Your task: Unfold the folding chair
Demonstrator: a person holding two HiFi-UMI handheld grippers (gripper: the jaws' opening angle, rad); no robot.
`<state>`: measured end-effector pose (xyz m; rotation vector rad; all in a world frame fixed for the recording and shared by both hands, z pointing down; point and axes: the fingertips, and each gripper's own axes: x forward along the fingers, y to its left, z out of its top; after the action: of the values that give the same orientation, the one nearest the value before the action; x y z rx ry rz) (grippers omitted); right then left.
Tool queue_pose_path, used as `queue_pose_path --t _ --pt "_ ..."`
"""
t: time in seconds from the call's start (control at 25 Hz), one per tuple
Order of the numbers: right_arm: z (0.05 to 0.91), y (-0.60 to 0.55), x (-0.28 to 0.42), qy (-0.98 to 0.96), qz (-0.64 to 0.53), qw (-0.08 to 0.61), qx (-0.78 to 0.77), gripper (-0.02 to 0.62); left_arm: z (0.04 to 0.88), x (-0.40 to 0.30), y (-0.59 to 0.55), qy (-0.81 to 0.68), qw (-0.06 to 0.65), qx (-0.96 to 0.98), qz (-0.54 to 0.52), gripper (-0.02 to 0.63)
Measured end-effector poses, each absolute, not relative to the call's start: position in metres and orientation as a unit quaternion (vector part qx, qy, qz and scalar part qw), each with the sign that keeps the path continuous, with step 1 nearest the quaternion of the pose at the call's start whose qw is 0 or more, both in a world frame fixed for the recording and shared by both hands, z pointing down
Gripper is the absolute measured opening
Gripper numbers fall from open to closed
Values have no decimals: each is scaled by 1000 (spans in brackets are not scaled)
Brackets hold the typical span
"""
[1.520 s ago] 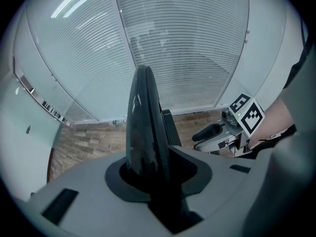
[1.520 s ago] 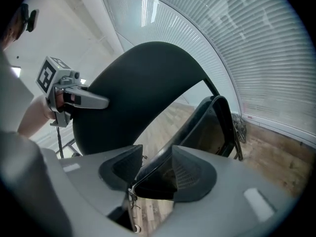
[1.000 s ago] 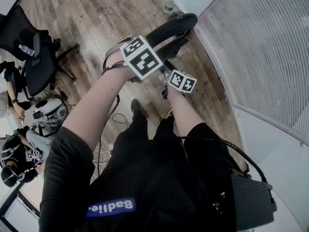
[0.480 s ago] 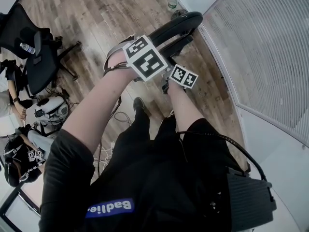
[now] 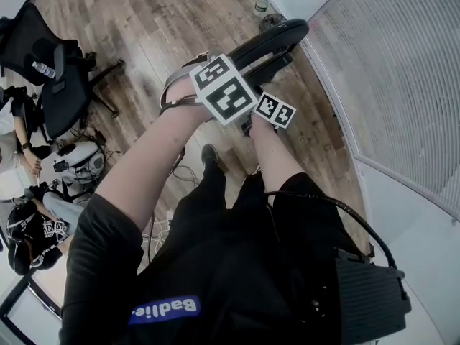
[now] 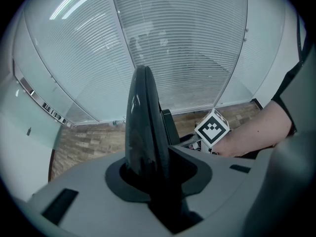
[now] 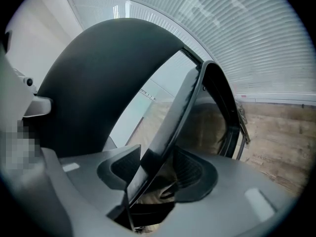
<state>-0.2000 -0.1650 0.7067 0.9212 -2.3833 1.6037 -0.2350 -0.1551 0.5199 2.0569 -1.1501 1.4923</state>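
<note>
**Two grippers on the folded chair beside the glass wall**

One folding chair [image 5: 267, 43], black and with its curved panels lying close together, stands on the wooden floor [image 5: 144, 27] in front of the person, just beside the glass wall [image 5: 402, 63] with its slatted blinds.

The left gripper [image 6: 154, 179] points steeply down and is clenched on the upright edge of the chair's back panel [image 6: 142, 127], which rises straight out from between its jaws. Its marker cube [image 5: 227, 90] sits over the chair's top in the head view.

The right gripper [image 7: 150, 181] is lower and just beside the left one, its smaller cube [image 5: 274, 111] near the chair's second bar. Its jaws straddle a thin slanted rail [image 7: 174, 125]. One pad lies against the rail, a sliver of floor shows between the rail and the other pad, so the hold looks loose, not clamped. A broad dark panel [image 7: 94, 83] arches to the left of that rail.

Two bottles [image 5: 260, 6] stand on the floor beyond the chair, near the wall. Well apart on the left is an office chair [image 5: 54, 85] with a water bottle [image 5: 40, 71] lying on it. A dark pack [image 5: 374, 300] with a cable [image 5: 345, 218] hangs at the person's right hip
</note>
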Motion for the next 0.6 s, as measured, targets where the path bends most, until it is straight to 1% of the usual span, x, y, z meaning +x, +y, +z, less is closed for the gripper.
queue_pose_path --t 0.12,0.2,0.44,0.6 --pt "706 -166 -201 -790 528 62 305 179 520 -235 -156 -406 175 725 528 91" --pt "704 -166 -202 -792 525 61 305 160 520 -236 -156 -406 175 725 528 92" --pt "702 -163 -200 -796 527 45 295 140 519 -233 -153 -407 173 724 529 91" --pt "702 -163 -195 -794 532 41 291 137 519 -229 -153 -406 172 724 530 91"
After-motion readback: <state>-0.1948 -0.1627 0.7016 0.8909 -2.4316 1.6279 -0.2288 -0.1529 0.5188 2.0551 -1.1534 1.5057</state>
